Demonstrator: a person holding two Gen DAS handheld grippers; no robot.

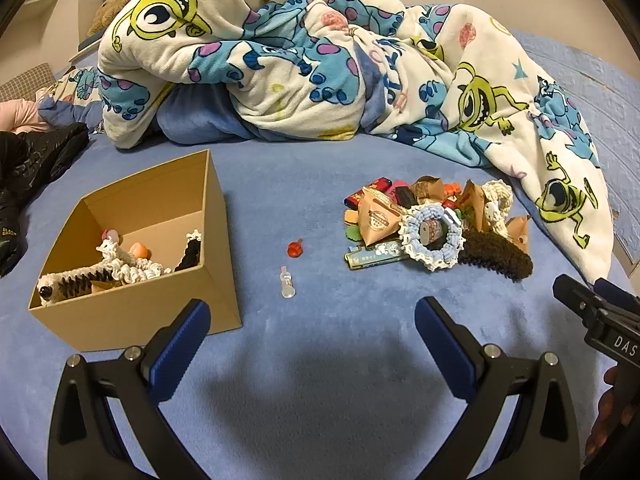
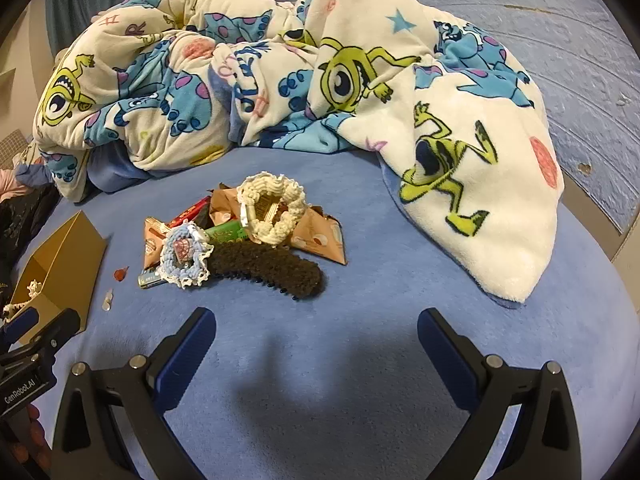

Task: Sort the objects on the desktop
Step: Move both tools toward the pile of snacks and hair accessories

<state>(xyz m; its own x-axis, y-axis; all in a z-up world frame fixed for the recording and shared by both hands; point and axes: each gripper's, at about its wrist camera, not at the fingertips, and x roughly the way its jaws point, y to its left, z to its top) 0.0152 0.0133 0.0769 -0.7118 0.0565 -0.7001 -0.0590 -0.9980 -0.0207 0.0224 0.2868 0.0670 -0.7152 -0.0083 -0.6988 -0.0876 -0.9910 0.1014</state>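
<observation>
The left gripper [image 1: 312, 316] hangs over the blue bed [image 1: 320, 360] with its blue-padded fingers [image 1: 182, 344] spread wide, holding nothing and touching nothing. The right gripper [image 2: 316, 328] is just as wide apart and equally empty above the same surface; its dark body also shows at the right edge of the left wrist view.

Ahead and to the left of the left gripper stands an open cardboard box [image 1: 132, 308], which already holds a white crocheted scrunchie [image 1: 128, 268], a pale furry hair clip [image 1: 68, 284] and a few small things too unclear to name. Just right of the box, apart from it, lie a small clear plastic piece [image 1: 286, 282] and, a little farther, a small red piece [image 1: 295, 249].

Ahead of the right gripper sits the unsorted pile: a dark brown furry hair clip [image 2: 264, 268] nearest, a light blue crocheted scrunchie [image 2: 185, 254] touching its left end, a cream crocheted scrunchie [image 2: 272, 210] behind, all resting on snack packets [image 2: 320, 240]. Beyond the pile a cartoon-print blanket [image 2: 240, 80] lies heaped across the bed.
</observation>
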